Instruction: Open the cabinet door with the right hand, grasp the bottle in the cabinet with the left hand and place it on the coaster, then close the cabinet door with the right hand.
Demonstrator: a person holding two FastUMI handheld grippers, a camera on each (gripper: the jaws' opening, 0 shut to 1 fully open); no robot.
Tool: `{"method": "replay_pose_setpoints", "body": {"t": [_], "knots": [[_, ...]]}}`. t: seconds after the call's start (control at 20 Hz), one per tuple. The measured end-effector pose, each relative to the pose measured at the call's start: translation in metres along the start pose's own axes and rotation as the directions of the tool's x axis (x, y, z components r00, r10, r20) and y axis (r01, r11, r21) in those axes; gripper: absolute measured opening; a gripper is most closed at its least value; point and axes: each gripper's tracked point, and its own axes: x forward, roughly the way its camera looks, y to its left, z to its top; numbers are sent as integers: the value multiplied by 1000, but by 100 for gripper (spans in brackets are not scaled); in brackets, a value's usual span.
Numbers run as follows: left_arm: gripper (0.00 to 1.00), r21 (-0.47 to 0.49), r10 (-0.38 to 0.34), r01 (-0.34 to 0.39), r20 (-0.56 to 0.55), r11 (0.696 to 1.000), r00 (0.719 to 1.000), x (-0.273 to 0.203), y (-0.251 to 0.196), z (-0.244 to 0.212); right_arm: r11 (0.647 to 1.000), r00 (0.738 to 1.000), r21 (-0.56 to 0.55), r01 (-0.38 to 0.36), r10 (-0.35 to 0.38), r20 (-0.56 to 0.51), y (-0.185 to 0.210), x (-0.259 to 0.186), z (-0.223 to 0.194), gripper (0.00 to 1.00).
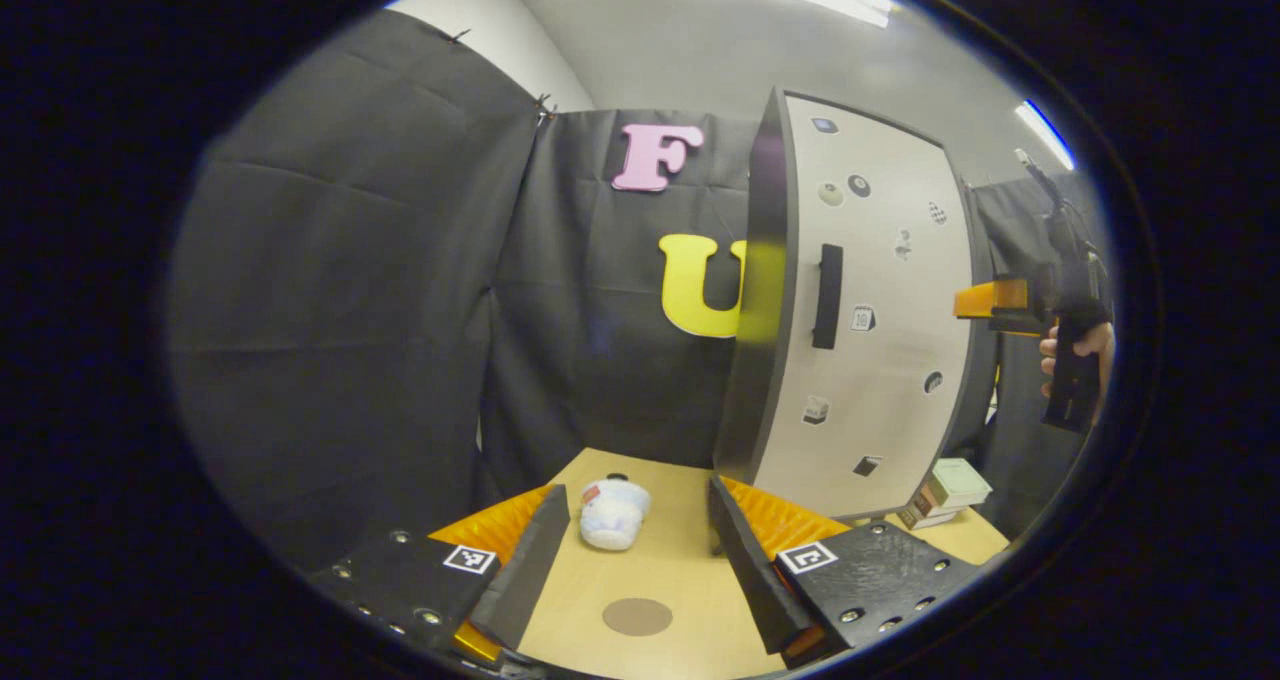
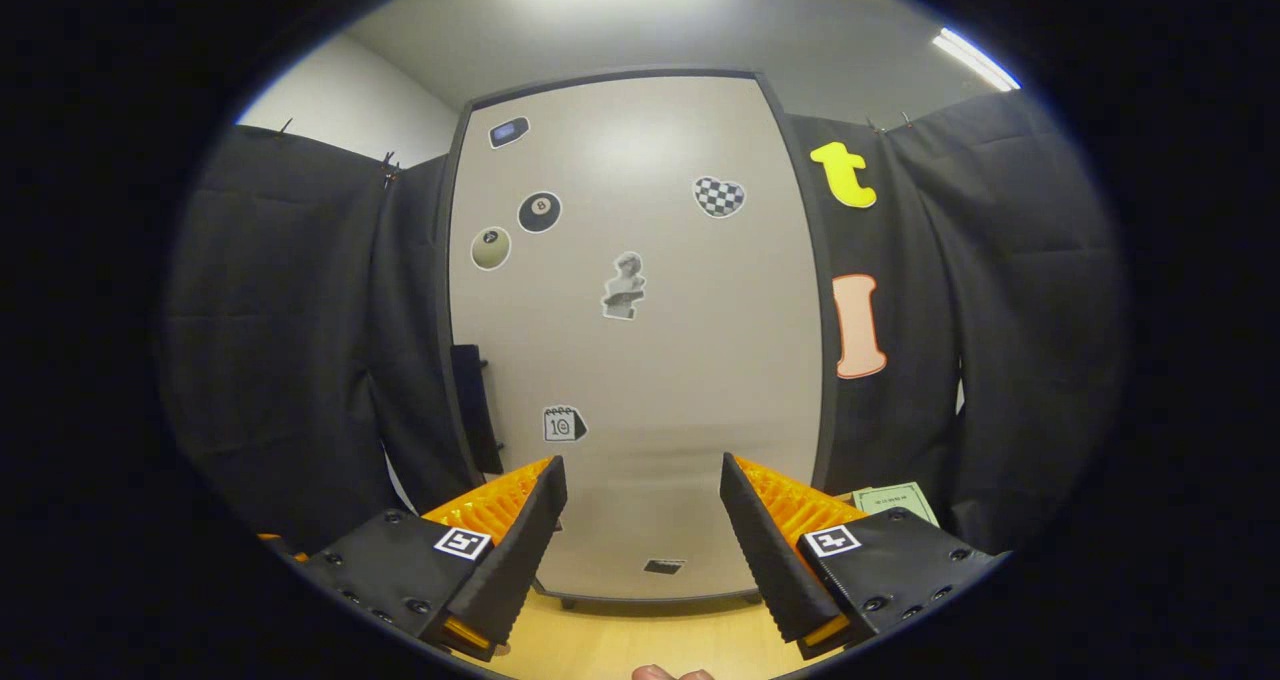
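the cabinet door (image 2: 635, 330) is sitting flat and closed in front of the right gripper (image 2: 643, 520), whose fingers are spread wide with nothing between them, lined up square on the door panel. the black handle (image 2: 475, 405) is running down the door's left edge, off to the left of those fingers, so i'm judging the opening pull is not yet made and the gripper needs to slide across to reach it.

over in the left gripper view, the cabinet (image 1: 850, 310) is standing at the right with its handle (image 1: 826, 295) facing out, and the right gripper (image 1: 985, 300) is hovering by the cabinet's far side, a hand (image 1: 1075, 355) wrapped on its grip. the left gripper (image 1: 638, 550) is hanging back, released and empty, probably waiting so it isn't blocking the door's swing.

a small white bottle (image 1: 613, 512) is lying on its side on the wooden table (image 1: 690, 650), just beyond the left fingertips. the round brown coaster (image 1: 637, 616) is lying bare, nearer the camera, between the fingers. whether another bottle is inside the cabinet, i cannot tell.
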Motion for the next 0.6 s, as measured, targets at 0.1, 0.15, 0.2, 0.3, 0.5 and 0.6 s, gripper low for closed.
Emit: {"method": "replay_pose_setpoints", "body": {"t": [0.1,0.15,0.2,0.3,0.5,0.6], "knots": [[84,17,26,-26,-10,1000,1000,1,11,-8,1000,1000,10,-28,28,7,19,12,9,98],[84,26,32,-32,-14,999,999,0,16,-11,999,999,7,-37,37,13,27,17,13,98],[84,31,33,-33,-21,999,999,-1,19,-15,999,999,1,-46,46,17,35,22,17,98],[85,33,40,-39,-34,999,999,-1,25,-21,997,997,-19,-76,76,26,57,32,23,98],[85,41,62,-60,-49,997,997,-2,35,-30,993,994,-59,-104,106,39,88,51,30,98],[85,43,65,-63,-57,997,996,-1,40,-33,992,992,-54,-116,118,44,102,61,30,98]]}}
